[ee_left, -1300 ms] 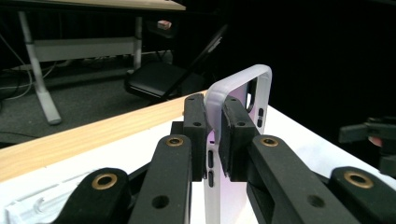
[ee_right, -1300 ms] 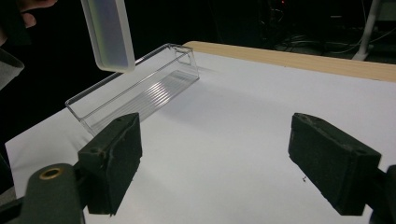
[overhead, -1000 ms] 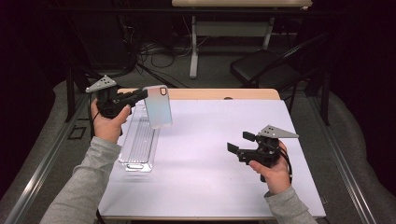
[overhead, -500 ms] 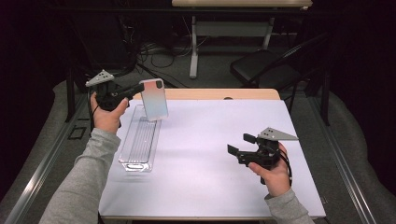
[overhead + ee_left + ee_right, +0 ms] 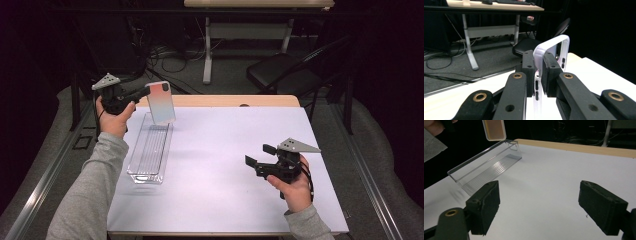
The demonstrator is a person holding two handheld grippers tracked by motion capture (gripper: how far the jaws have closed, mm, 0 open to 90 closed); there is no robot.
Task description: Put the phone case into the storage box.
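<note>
High view puts the left hand-held gripper [image 5: 145, 93] at the far left corner of the desk [image 5: 225, 165], its jaws clamped on the top edge of a phone case [image 5: 161, 102] that hangs in the air, long axis roughly vertical and tipped a little. Directly under and toward the person lies a clear tray [image 5: 149, 150], long and narrow, running from the far edge of the desk back toward the near-left side. The case's lower end hovers just above the tray's far end — not touching it, as far as can be told.

Left gripper view confirms the grip: both black pads press on the thin white rim of the phone case [image 5: 551, 50] from either side.

That relation looks like the crux of the next move. The case hangs upright while the tray lies flat and long, so the case would probably need lowering and laying over to line up with the tray's length.

Right hand-held gripper [image 5: 262, 156] rests near the desk's right side, well apart from the tray, jaws wide open and holding nothing — the left is plainly the nearer one.
</note>
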